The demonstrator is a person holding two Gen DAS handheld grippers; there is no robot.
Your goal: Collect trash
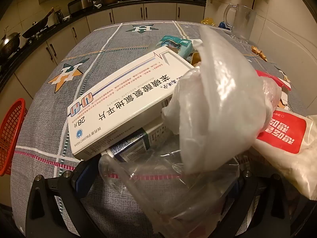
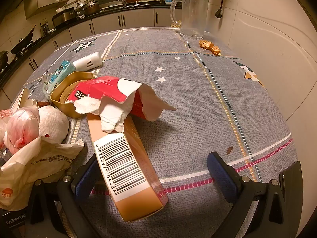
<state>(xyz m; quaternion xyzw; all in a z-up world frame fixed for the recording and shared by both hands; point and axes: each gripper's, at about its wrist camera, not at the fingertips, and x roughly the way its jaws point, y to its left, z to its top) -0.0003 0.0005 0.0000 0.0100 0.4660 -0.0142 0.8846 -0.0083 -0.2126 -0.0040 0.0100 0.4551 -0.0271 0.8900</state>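
Low in both frames, we are holding each hand-held gripper wide, left (image 1: 158, 178) framing the clear bag (image 1: 168, 178); right (image 2: 154, 174) straddling the tan box (image 2: 126, 168), gripping nothing yet.

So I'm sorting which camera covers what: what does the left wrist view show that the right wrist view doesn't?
Only the left wrist view: the red basket at the table's edge, the white medicine box, and clear plastic bags by the open left tongs.

Only the right: the torn red carton, the barcoded box between the open right tongs, the white tube.

Both: the glass mug and the tablecloth.
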